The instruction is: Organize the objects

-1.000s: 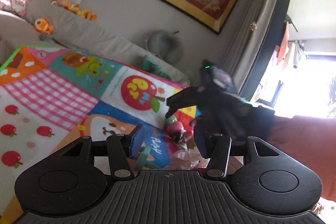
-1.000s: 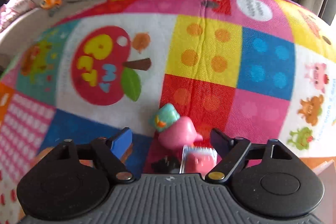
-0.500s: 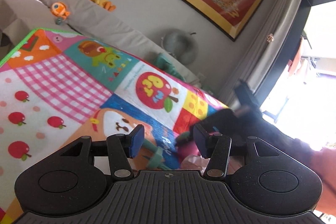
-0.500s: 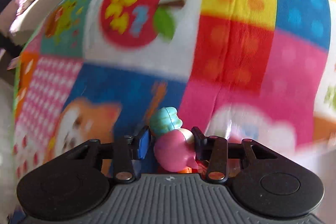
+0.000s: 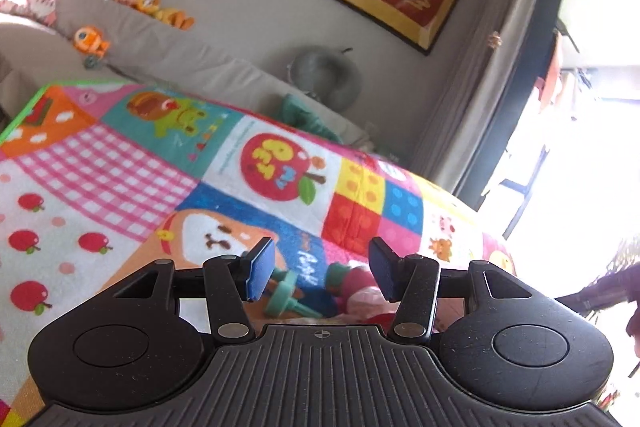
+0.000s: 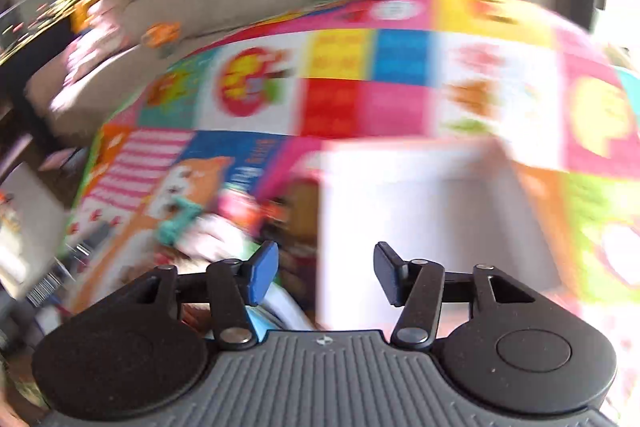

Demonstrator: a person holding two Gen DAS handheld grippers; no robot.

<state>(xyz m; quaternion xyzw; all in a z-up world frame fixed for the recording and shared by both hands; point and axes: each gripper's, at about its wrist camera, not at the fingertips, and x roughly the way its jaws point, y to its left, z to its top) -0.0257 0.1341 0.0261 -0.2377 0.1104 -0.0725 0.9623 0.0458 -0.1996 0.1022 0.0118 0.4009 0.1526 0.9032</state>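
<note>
Right gripper (image 6: 326, 273) now empty, opening.

Daylight pours in from the window (image 5: 592, 147) at three o'clock in the left wrist view, blown out to white glare; the mat (image 5: 120, 187) is bright and fairly sharp. Fisheye bending curves the edges. The right wrist view is smeared by motion blur, only the gripper (image 6: 326, 273) crisp.

The right gripper (image 6: 326, 273) hangs over a white box (image 6: 420, 195) – jaws opening, nothing between them – with blurred toys (image 6: 188, 223) on the colourful mat (image 6: 360, 75) to the left.
</note>
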